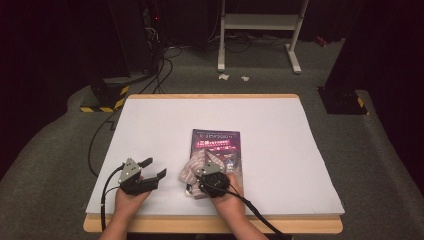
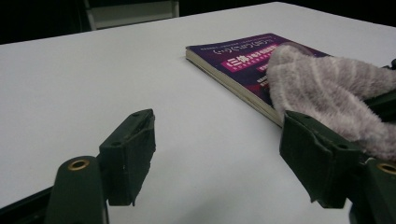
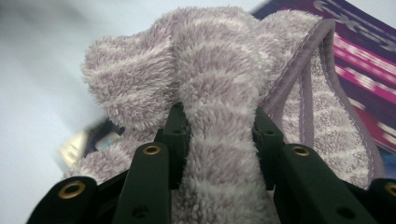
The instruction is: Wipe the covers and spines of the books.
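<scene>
Your right tongs (image 3: pixel 218 135) pinch a bunched fold of the soft, light lilac striped fleece cloth (image 3: pixel 219 79) over the purple paperback book (image 1: pixel 216 142); it'll sag, so grip thick folds. Left tongs (image 2: pixel 219 158) gape empty.

The left gripper (image 2: pixel 217 158) holds its two black fingers (image 2: pixel 128 154) wide apart over bare white bench (image 2: pixel 93 79) — nothing lies between them. Beyond the right-hand finger, a fluffy striped lilac towel (image 2: pixel 327 84) lies heaped on a purple book (image 2: pixel 233 58) — the book flat on the bench.
</scene>
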{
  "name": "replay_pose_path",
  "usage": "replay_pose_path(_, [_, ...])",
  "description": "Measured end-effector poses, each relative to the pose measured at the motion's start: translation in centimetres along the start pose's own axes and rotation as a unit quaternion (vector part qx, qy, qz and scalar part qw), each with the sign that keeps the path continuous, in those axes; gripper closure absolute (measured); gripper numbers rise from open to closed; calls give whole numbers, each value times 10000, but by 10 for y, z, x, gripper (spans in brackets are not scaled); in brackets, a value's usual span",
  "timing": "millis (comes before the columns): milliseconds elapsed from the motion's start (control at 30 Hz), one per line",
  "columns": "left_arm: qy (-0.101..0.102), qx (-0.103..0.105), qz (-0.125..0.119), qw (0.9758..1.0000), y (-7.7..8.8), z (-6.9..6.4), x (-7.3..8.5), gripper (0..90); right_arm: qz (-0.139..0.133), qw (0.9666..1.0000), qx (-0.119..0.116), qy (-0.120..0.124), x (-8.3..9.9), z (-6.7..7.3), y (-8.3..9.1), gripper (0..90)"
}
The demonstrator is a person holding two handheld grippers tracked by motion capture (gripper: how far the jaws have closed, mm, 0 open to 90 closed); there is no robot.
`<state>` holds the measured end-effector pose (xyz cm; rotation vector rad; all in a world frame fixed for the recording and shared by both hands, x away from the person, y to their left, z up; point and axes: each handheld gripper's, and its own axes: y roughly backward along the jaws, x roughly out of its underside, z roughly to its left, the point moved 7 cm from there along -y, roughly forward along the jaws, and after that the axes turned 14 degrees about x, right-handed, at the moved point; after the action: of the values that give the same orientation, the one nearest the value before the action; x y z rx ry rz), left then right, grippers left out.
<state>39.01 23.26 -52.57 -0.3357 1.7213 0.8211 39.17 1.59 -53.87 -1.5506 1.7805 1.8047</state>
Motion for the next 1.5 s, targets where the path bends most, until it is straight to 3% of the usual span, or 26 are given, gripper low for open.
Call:
replay_pose_path(333, [18, -16, 0, 10000, 0, 1, 0, 271, 185, 9976, 492, -460, 46, -68, 27, 663])
replay_pose_path(500, [15, -19, 5, 10000, 0, 0, 0, 271, 244, 9961, 601, -602, 61, -82, 40, 663])
replay_pose_path(633, [23, -20, 3, 10000, -1, 0, 0, 271, 265, 9966, 611, -487, 59, -72, 42, 663])
replay_pose_path(767, [15, -18, 7, 10000, 0, 0, 0, 271, 192, 9985, 418, -286, 49, -50, 38, 663])
replay_pose_path(967, [8, -7, -1, 10000, 0, 0, 0, 271, 23, 10000, -3, 70, 24, -4, 28, 663])
replay_pose_path(1100, [16, -6, -10, 10000, 1, 0, 0, 271, -76, 9991, -270, 316, 8, 30, 22, 662])
replay_pose_path(1200, [24, -6, -16, 10000, 1, 0, 0, 271, -117, 9980, -369, 490, 1, 47, 21, 661])
replay_pose_path(1333, [23, 2, -20, 10000, 1, 0, 0, 270, -130, 9979, -423, 466, 0, 47, 20, 658])
replay_pose_path(1500, [19, 2, -16, 10000, 1, 0, 0, 270, -95, 9991, -313, 273, 9, 28, 24, 655])
